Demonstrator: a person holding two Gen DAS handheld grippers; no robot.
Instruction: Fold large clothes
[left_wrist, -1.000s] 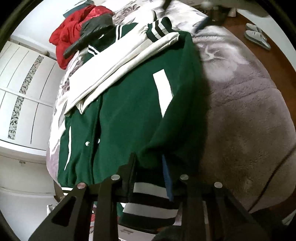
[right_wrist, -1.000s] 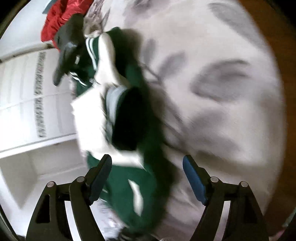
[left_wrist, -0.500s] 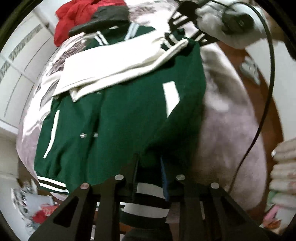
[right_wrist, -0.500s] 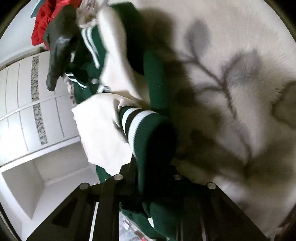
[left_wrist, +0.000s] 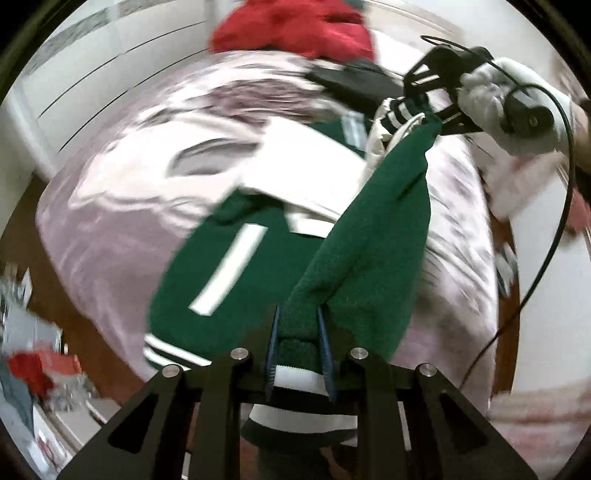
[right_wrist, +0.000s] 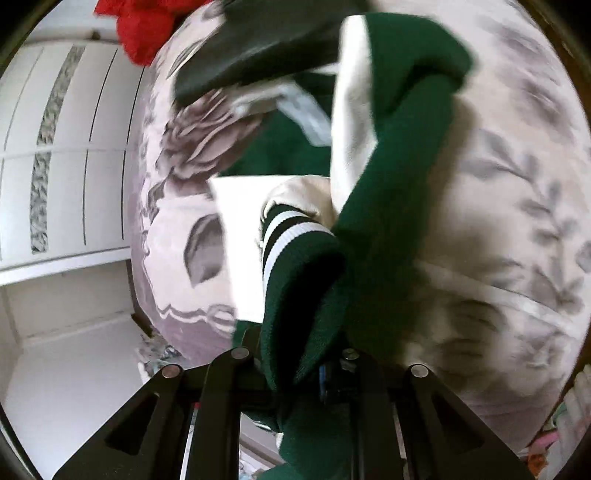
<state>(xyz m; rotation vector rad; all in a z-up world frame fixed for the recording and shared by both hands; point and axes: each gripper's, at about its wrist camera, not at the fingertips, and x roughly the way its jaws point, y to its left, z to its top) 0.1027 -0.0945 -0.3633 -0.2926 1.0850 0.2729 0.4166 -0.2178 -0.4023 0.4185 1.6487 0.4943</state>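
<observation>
A green varsity jacket (left_wrist: 258, 280) with cream sleeves and striped cuffs lies partly on the bed. My left gripper (left_wrist: 297, 332) is shut on its striped hem and green edge, lifted off the bed. My right gripper (right_wrist: 295, 354) is shut on the green fabric by a striped cuff (right_wrist: 291, 229); it also shows in the left wrist view (left_wrist: 432, 99), holding the far end of the same edge raised. The green fabric hangs stretched between the two grippers. The cream sleeve (left_wrist: 314, 166) lies across the jacket.
The bed has a pale pink floral cover (left_wrist: 122, 206). A red garment (left_wrist: 295, 29) and a black one (left_wrist: 354, 81) lie at the far end. White wardrobe doors (right_wrist: 62, 155) stand beside the bed. Brown floor (left_wrist: 26, 236) shows at the left.
The right gripper went from open to shut on the jacket's upper edge. Both grippers lifted that side of the jacket up and across; the left view swung over the bed.
</observation>
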